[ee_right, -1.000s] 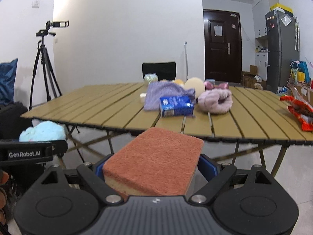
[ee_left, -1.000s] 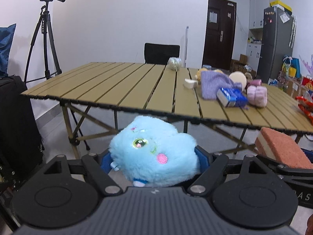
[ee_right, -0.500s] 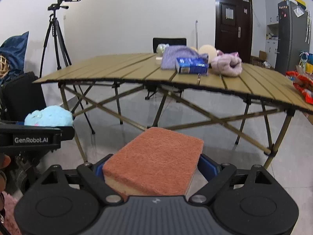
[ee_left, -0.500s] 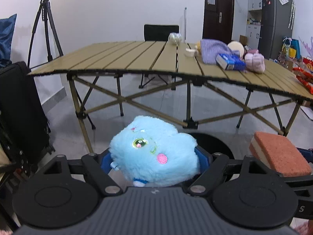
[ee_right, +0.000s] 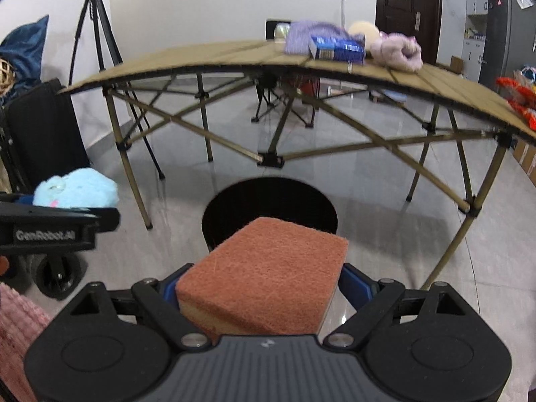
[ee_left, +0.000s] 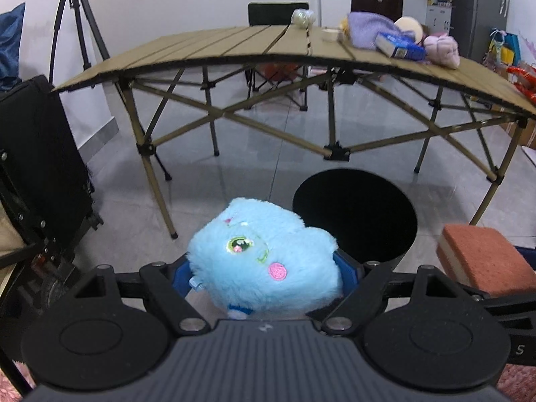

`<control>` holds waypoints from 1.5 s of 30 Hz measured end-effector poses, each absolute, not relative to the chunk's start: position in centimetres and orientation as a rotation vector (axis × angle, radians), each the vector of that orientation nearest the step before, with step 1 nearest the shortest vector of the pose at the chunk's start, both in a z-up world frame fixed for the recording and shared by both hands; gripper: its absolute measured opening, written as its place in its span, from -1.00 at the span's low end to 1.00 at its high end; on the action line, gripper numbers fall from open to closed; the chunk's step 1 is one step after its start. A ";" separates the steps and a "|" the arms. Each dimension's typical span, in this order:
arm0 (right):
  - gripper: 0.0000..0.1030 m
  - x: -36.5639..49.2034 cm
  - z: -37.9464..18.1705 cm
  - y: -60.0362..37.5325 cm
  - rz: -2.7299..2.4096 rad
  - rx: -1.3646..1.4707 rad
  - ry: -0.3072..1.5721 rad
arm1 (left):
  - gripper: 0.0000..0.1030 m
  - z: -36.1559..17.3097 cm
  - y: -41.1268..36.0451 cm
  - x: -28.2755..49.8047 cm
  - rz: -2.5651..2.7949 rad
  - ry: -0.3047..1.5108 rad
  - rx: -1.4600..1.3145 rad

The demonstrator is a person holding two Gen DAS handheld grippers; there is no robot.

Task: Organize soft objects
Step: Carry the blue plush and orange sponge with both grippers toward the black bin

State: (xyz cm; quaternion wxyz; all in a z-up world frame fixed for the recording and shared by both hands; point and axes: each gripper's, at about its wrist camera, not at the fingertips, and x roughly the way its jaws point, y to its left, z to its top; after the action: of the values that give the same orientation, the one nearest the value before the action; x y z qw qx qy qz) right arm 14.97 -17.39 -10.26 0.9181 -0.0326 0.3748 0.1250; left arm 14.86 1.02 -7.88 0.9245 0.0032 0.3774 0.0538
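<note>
Item: fluffy light-blue plush toy with embroidered green eye and pink cheek (ee_left: pixel 264 261), clamped between the blue pads of the left gripper (ee_left: pixel 264 273), held in the air above the floor, near the bin's left rim.

Item: rust-orange scouring sponge with pale yellow underside (ee_right: pixel 264 274), clamped in the right gripper (ee_right: pixel 261 284), in front of and above the bin mouth.

Risk: both pieces are soft and squeezed; a release off-centre could drop either onto the grey tiled floor (ee_left: pixel 234 181), the plush being further from the opening.

Container: round black bin (ee_right: pixel 269 207) under the folding slatted tan table (ee_left: pixel 234 42). Its interior reads wholly dark; contents cannot be told.
</note>
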 end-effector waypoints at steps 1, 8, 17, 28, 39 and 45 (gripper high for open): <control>0.75 15.0 -10.6 -17.5 0.253 -0.069 0.790 | 0.57 -8.0 1.2 14.9 0.115 0.782 0.003; 0.75 15.6 -12.0 -18.3 0.215 -0.063 0.867 | 0.57 -8.6 1.5 15.7 0.121 0.826 -0.014; 0.75 16.7 -12.8 -18.9 0.192 -0.060 0.913 | 0.57 -9.0 1.3 16.7 0.115 0.853 -0.016; 0.75 18.2 -12.9 -18.8 0.195 -0.062 0.949 | 0.57 -9.9 1.9 18.5 0.145 0.892 -0.037; 0.75 21.0 -12.0 -18.2 0.200 -0.059 0.945 | 0.57 -10.6 3.0 21.2 0.178 0.936 -0.062; 0.75 23.6 -11.3 -17.5 0.205 -0.069 0.935 | 0.57 -10.3 3.9 22.5 0.187 0.937 -0.082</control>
State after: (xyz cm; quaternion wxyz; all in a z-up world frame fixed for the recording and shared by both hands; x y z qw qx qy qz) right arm 23.57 -17.54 -11.35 0.8871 -0.0333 0.4497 0.0984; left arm 22.50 3.87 -10.32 0.8871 -0.0395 0.4510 0.0898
